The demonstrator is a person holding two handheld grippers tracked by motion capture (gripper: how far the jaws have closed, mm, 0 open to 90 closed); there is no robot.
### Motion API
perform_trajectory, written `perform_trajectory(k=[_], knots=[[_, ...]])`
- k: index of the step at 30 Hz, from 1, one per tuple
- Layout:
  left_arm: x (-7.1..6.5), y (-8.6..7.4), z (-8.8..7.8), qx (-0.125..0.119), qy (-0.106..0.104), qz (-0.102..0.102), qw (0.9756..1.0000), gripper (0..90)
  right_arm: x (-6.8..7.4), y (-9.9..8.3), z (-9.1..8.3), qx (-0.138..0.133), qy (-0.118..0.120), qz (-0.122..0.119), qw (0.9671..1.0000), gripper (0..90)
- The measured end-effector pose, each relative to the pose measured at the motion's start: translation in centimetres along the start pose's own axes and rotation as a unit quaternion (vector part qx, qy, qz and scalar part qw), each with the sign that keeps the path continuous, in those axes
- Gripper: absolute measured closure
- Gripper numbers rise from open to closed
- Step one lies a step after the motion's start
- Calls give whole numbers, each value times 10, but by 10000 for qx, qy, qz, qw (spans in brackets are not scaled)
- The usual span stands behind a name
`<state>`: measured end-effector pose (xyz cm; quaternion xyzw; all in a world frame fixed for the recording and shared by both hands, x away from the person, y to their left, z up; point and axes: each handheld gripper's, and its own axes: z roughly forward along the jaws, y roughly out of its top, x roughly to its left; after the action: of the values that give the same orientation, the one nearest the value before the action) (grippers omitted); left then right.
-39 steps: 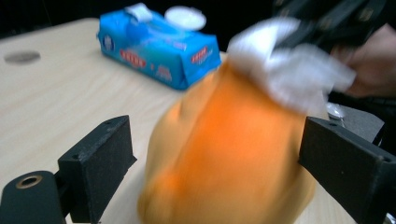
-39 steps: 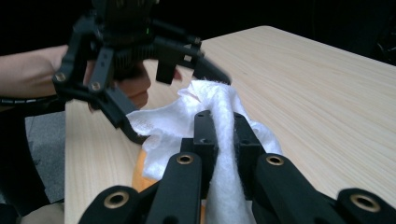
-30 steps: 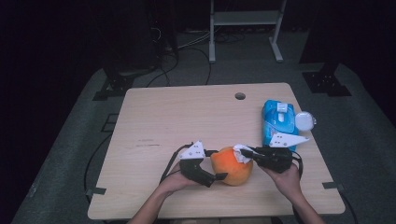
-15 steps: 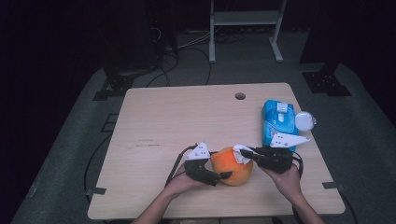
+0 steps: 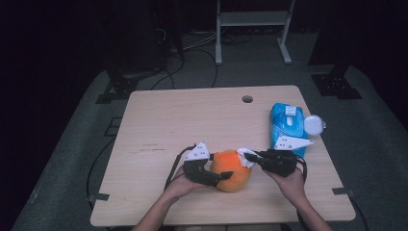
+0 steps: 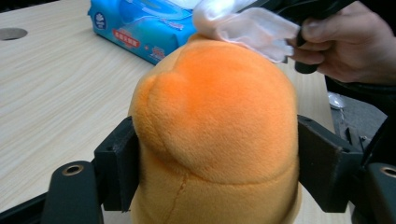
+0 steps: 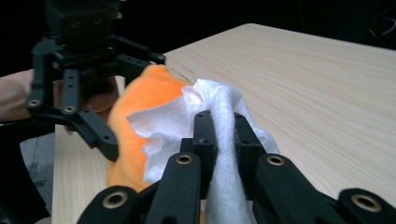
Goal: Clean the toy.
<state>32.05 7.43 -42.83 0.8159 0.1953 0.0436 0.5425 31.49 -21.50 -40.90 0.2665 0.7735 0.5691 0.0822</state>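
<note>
Orange plush toy [image 5: 232, 169]: near front edge of wooden table [image 5: 192, 120], centre-right, sitting btwn my two grippers.

Left gripper [image 5: 211, 174]: on toy's left side. Jaws have just been closing; in left gripper view the toy [image 6: 219, 135] sits btwn both black pads, each pressed vs. its fuzzy flank. I read that as clamped on the toy at med. width.

Right gripper [image 5: 255, 156]: on toy's right, tips at toy's upper right. Jaws narrow, pinching a white wipe [image 7: 205, 126] btwn the pads; wipe drapes onto the orange top. Left gripper view: wipe [image 6: 247, 28] touching toy's crown.

Blue wet-wipes pack [image 5: 287, 124]: right side of table, behind right gripper, apart from toy. Small white lid [image 5: 313, 125] just beside pack's right edge.
</note>
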Motion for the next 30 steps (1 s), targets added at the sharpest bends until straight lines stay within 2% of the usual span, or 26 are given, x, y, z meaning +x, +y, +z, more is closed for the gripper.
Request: perform_trajectory(k=[5,9,10,12,14,16,20,23,25,27,30], knots=[[2,-2,3,-77,67,-221,9997,238,21,4,9,14,196,-288,9994,824],[0,-2,3,-42,100,-182,9998,226,34,8,15,70,293,-538,9981,823],[-1,-2,3,-45,57,-152,9999,212,35,8,16,102,273,-578,9979,824],[-1,-3,3,-40,-63,-63,10000,174,31,8,15,78,320,-504,9982,825],[-1,-3,4,3,-60,38,10000,170,28,7,14,83,269,-498,9984,825],[-2,-3,4,23,-14,86,10000,206,25,7,12,68,206,-477,9986,825],[-2,-3,4,12,-4,81,10000,217,12,4,5,87,-110,-428,9990,824],[-2,-4,5,-27,57,20,10000,225,7,1,0,72,-212,-309,9993,824],[-2,-3,5,-18,95,25,9999,225,11,2,1,82,-179,-367,9991,824],[-4,-3,7,-26,143,6,9999,225,20,4,5,41,-48,-466,9989,824],[-9,-4,9,-34,94,113,9999,232,36,8,13,38,156,-701,9974,824]])
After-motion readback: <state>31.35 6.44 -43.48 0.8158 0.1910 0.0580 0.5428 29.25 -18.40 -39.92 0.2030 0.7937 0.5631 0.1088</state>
